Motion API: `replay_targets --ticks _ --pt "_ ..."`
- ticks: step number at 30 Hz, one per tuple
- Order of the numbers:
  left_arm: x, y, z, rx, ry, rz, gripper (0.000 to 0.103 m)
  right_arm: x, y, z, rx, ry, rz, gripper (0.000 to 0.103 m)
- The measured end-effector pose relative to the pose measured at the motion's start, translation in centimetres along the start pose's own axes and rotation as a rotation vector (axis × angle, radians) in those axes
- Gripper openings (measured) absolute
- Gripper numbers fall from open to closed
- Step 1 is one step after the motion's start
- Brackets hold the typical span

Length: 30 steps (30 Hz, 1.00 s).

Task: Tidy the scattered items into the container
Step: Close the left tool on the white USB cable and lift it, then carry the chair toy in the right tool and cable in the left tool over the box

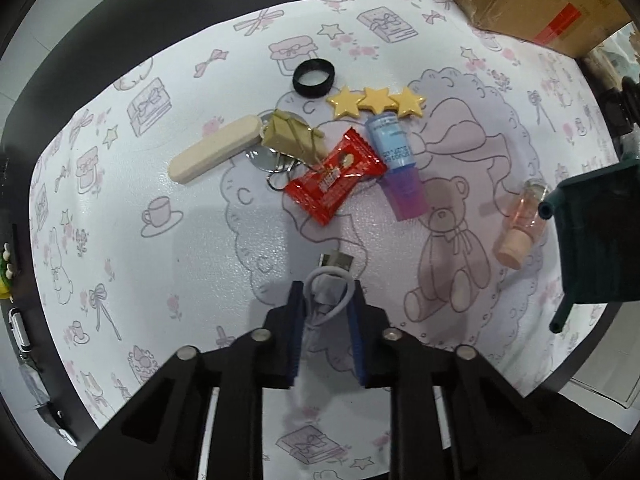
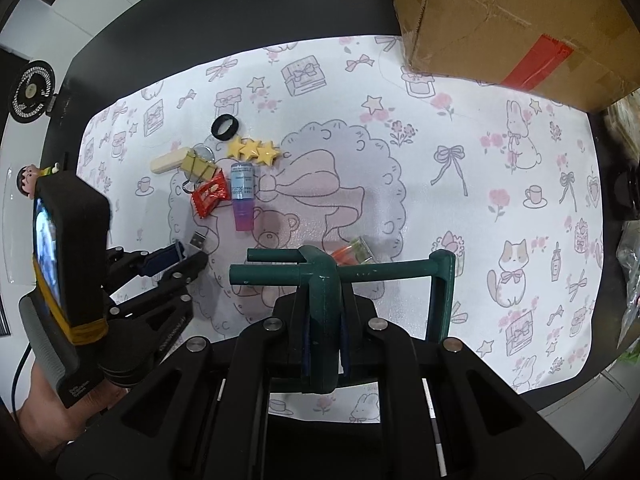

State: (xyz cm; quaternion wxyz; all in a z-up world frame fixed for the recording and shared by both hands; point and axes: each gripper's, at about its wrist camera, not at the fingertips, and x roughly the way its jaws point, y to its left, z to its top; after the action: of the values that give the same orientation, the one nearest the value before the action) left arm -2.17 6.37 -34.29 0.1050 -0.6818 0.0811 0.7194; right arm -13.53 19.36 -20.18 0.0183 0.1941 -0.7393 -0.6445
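On the far left of the right wrist view, a hand [image 2: 60, 412] holds the left gripper [image 2: 191, 255], which carries a small screen on its body. Its jaws are closed on a white cable [image 1: 328, 296] with a metal plug [image 1: 337, 261]; the plug sticks out past the blue pads [image 1: 295, 328] just above the patterned mat [image 1: 160, 280] that covers the dark table [image 1: 120, 28].

Further along the mat lies a loose cluster. Leftmost is a cream bar [image 1: 214, 148], its end touching a gold gift-box charm [image 1: 291, 138] that lies on a round metal key ring [image 1: 264, 159]. Behind them, apart from the rest, sits a black ring [image 1: 313, 78]. A red candy wrapper [image 1: 335, 176] overlaps the charm's corner and rests beside a blue and purple tube [image 1: 396, 166]. Just behind the tube's top is a row of three yellow stars [image 1: 376, 101].

To the right of the cluster, well apart from it, a small clear bottle [image 1: 522, 222] with a cork-coloured cap lies on its side.

The right gripper [image 2: 324, 344] has its jaws clamped on the rim of a dark green basket [image 2: 400, 274], held above the mat with the bottle just beyond its edge. Nothing shows inside the part of the basket in view.

At the far right rear, a cardboard box [image 2: 500, 20] with red tape rests on the mat's corner.
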Motion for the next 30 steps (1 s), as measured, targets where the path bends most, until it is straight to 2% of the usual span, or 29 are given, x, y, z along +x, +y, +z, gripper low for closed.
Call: replay_targets --ticks 3,6,12,18,23,30 --pt "-0.6 0.5 -0.1 -0.017 -0.003 -0.025 0.013 -0.2 0.1 0.2 -0.002 -0.005 0.000 0.011" --pt "-1.8 0.8 -0.2 -0.030 -0.008 -0.045 0.013 -0.6 0.4 0.4 -0.008 -0.012 -0.001 0.011" --pt "-8.0 1.1 0.1 -0.062 -0.081 -0.061 0.013 -3.1 1.5 1.0 -0.028 -0.051 0.001 0.011" --pt "-14.5 2.6 1.7 -0.125 -0.171 -0.062 0.013 -7.7 3.2 1.7 -0.049 -0.122 0.009 0.011" --pt "-18.4 3.8 3.1 -0.203 -0.225 -0.078 0.013 -12.2 4.4 2.0 -0.069 -0.182 0.010 0.011" --pt "-23.4 3.3 3.5 -0.222 -0.285 -0.103 0.013 -17.7 4.8 2.5 -0.065 -0.247 0.000 0.011"
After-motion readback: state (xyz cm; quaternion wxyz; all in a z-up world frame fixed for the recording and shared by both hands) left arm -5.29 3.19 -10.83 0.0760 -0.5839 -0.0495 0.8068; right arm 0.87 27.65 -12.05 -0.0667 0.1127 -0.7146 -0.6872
